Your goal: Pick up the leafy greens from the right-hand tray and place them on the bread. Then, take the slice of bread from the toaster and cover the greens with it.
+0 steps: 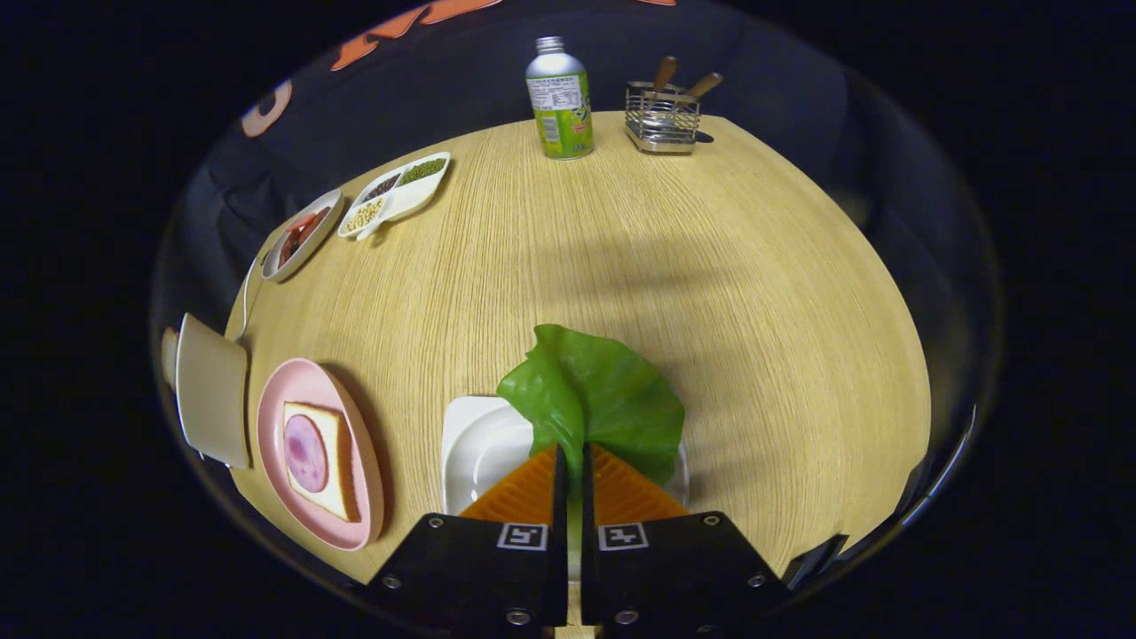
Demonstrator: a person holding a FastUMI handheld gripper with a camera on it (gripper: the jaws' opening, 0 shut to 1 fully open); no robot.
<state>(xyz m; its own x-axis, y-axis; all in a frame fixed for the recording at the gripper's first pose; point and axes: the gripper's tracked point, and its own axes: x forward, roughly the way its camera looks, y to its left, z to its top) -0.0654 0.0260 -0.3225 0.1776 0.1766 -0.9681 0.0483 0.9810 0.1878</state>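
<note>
Inspector: Table [692, 266] first, a light wood-grain top that carries everything else. I take the white tray [475, 444] as my landmark.

Clerk: Go on, largest downward.

Inspector: Left of the white tray lies a pink plate [306, 386]. A slice of bread [342, 457] rests on it, with a round slice of ham [306, 453] on top of the bread. Left again, beyond the pink plate, stands a beige boxy item [211, 390]. It may be the toaster, though the view is too warped there to be sure.

Clerk: And the greens?

Inspector: The leafy green [603, 399] stands over the white tray's right part, its blade fanned out ahead of the fingers and its pale stem running back between them. Whether its lower edge touches the tray I cannot tell.

Clerk: State of the gripper?

Inspector: The gripper [574, 457] sits at the tray's near right side. Its fingers are drawn close and both press on the stem of the leafy green.

Clerk: Remaining items?

Inspector: Far beyond the tray stands a green bottle [559, 98] with a silver cap. Just right of the bottle is a wire rack [661, 120] with wooden handles rising from it. Far off to the tray's left rear lie a divided white dish [399, 191] of beans and, beside it, a small oval dish [303, 232] with red pieces.
</note>
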